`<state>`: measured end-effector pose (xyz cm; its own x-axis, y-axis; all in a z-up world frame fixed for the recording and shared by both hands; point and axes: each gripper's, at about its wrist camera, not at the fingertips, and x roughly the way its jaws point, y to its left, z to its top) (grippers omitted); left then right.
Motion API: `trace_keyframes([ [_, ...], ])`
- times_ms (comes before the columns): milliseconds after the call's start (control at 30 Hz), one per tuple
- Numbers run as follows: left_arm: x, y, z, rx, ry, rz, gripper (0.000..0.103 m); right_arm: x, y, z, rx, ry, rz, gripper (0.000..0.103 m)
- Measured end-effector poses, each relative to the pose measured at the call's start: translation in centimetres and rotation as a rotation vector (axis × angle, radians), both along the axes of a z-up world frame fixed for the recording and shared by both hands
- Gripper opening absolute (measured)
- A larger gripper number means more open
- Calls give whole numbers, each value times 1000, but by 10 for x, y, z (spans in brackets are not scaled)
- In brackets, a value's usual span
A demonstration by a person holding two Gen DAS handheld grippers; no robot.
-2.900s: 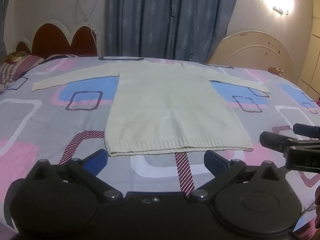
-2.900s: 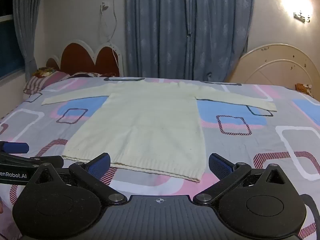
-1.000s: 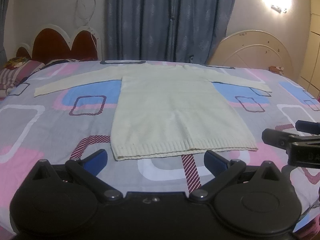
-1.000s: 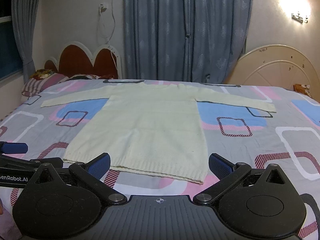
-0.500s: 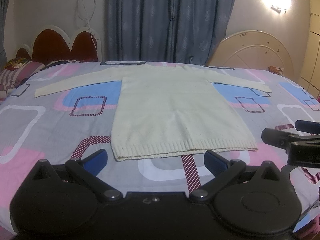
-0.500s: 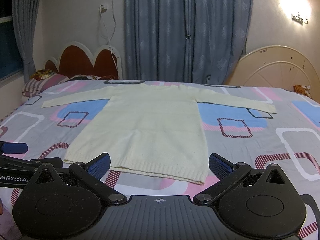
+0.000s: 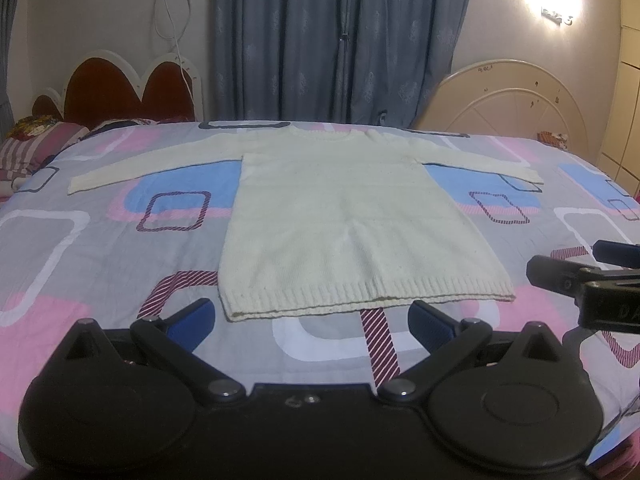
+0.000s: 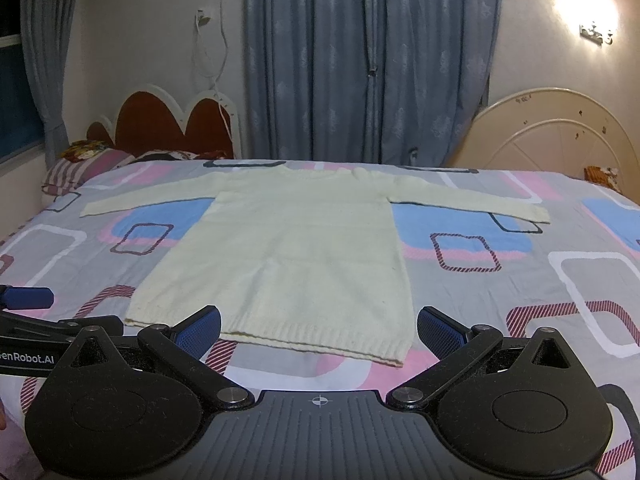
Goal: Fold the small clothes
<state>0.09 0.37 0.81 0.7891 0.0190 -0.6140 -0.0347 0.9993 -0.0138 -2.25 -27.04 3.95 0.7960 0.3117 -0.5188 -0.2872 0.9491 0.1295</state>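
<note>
A cream knit sweater lies flat on the bed, both sleeves spread out, ribbed hem toward me. It also shows in the right wrist view. My left gripper is open and empty, just short of the hem. My right gripper is open and empty, over the hem's right part. The right gripper shows at the right edge of the left wrist view. The left gripper shows at the left edge of the right wrist view.
The bed has a grey sheet with pink, blue and white shapes. A red and white headboard and pillows are at the far left. Blue curtains hang behind. A cream footboard stands at the far right.
Both views have shifted slightly; the sweater sits a little further right and nearer in the left wrist view. Both grippers stay open and the sweater has not moved.
</note>
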Motion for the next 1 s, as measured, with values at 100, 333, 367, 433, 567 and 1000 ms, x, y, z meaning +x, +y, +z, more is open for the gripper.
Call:
trace_keyframes([
  [100,2,-1,-1,8,-11,14,103,2,-2,-1,0,3,-6,103],
  [333,24,3,2,-34,-47,-11,102,17,-12,-3,5,6,-38,103],
  [367,30,2,4,-25,-53,-14,102,21,-15,-2,4,2,-52,103],
  [433,42,1,8,-33,-76,-34,102,30,-25,0,9,-15,-83,103],
  [567,76,0,11,-107,-87,-40,103,58,-51,5,18,-43,-154,103],
  [1000,242,-16,-23,-18,-16,76,81,244,-140,-20,61,-52,-300,102],
])
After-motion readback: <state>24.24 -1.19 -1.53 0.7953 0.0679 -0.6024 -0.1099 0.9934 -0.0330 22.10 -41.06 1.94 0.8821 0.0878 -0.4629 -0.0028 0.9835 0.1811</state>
